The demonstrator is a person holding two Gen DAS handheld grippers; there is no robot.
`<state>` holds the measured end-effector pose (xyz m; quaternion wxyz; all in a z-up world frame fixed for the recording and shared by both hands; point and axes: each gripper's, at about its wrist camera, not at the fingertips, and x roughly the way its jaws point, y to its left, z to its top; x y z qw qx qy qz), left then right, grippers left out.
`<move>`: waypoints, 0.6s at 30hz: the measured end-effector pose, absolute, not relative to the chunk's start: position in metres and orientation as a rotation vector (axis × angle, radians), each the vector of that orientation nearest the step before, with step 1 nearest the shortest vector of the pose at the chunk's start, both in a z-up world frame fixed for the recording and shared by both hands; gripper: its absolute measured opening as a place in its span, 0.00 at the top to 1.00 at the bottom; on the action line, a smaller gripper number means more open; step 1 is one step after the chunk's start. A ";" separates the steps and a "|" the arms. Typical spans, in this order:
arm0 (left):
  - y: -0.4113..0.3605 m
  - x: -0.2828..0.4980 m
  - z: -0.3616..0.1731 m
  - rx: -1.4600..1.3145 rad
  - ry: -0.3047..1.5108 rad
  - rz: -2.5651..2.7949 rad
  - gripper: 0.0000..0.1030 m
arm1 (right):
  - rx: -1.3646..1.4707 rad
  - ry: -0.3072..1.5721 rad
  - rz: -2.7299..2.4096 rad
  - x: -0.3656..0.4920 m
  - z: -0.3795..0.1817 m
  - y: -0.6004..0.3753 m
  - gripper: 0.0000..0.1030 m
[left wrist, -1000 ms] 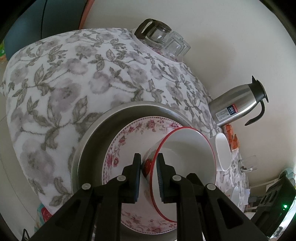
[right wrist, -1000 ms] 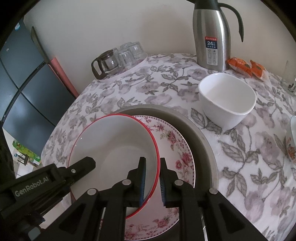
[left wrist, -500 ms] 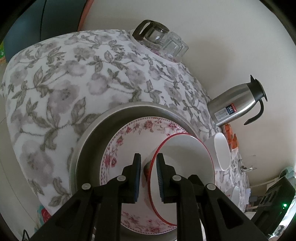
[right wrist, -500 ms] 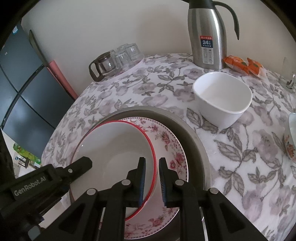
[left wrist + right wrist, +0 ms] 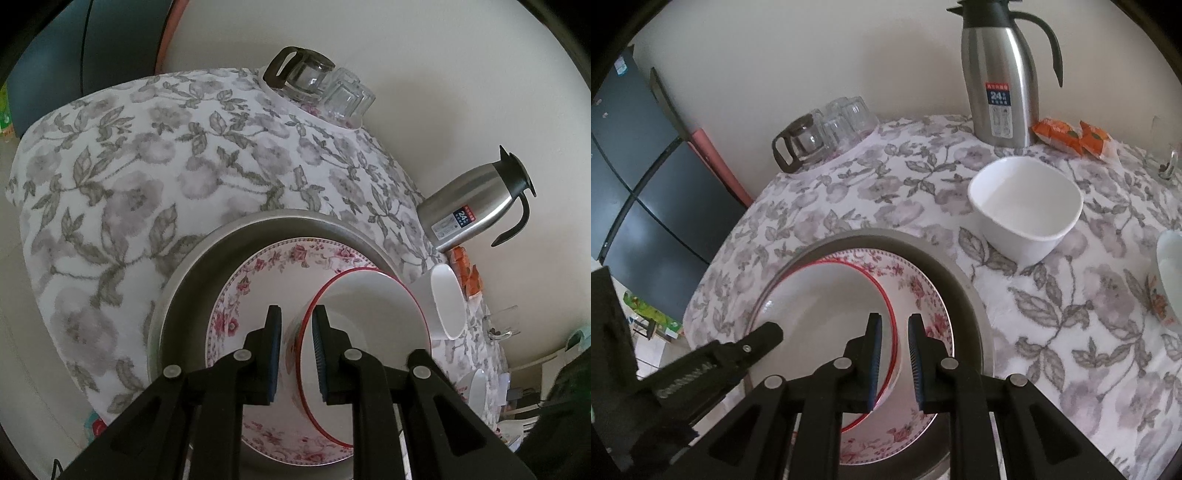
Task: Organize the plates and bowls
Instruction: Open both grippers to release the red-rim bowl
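Note:
A white bowl with a red rim hangs tilted just over a pink-flowered plate that lies in a round steel basin. My right gripper is shut on the bowl's near right rim. My left gripper is shut on the opposite side, one finger on the flowered outer wall and one inside the bowl. The left gripper's black finger shows at the bowl's left edge in the right wrist view. The flowered plate fills most of the basin.
A white square bowl stands right of the basin on the flowered tablecloth. Behind it are a steel thermos jug and orange snack packets. Upturned glasses and a glass pot sit at the back left. Another bowl shows at the right edge.
The bowl has sunk slightly toward the flowered plate and sits more inside the basin's outline. Both grippers keep their hold on its rim.

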<state>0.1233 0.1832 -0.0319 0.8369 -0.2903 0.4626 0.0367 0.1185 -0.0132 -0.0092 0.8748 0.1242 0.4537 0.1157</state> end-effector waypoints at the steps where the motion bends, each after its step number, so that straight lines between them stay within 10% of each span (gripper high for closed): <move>1: 0.183 0.123 -0.031 -0.611 0.979 0.079 0.84 | 0.250 0.947 0.235 0.118 -0.006 -0.014 0.83; 9: 0.181 0.119 -0.019 -0.567 0.952 0.100 0.79 | 0.226 0.936 0.229 0.111 0.015 -0.020 0.82; 18: 0.176 0.114 -0.006 -0.453 0.928 0.192 0.38 | 0.217 0.953 0.199 0.109 0.015 -0.026 0.44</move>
